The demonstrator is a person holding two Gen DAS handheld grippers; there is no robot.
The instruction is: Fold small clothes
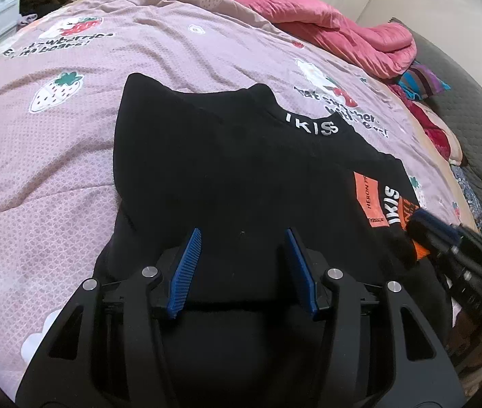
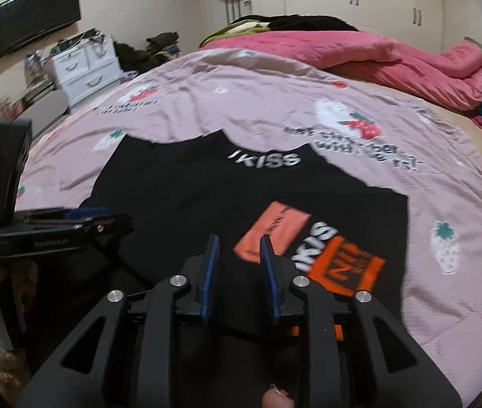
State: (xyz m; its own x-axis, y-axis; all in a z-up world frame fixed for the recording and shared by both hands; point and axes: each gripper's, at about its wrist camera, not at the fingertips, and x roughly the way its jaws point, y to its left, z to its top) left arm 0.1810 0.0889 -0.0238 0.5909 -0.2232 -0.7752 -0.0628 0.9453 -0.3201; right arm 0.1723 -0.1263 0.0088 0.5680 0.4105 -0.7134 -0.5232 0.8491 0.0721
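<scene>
Through the left wrist camera we see our left gripper [image 1: 244, 238] over the near part of a black top [image 1: 227, 170], its blue pads apart with only flat cloth showing between them, clamping nothing. The top lies spread on a pink strawberry-print bedspread [image 1: 53, 156], its collar towards the bed's far edge.

Through the right wrist camera our right gripper [image 2: 239, 246] stands slightly parted above the top's [image 2: 172, 200] orange patches [image 2: 346, 268], gripping nothing. A rolled pink quilt [image 2: 394, 57] lies along the bed's far right edge.
</scene>
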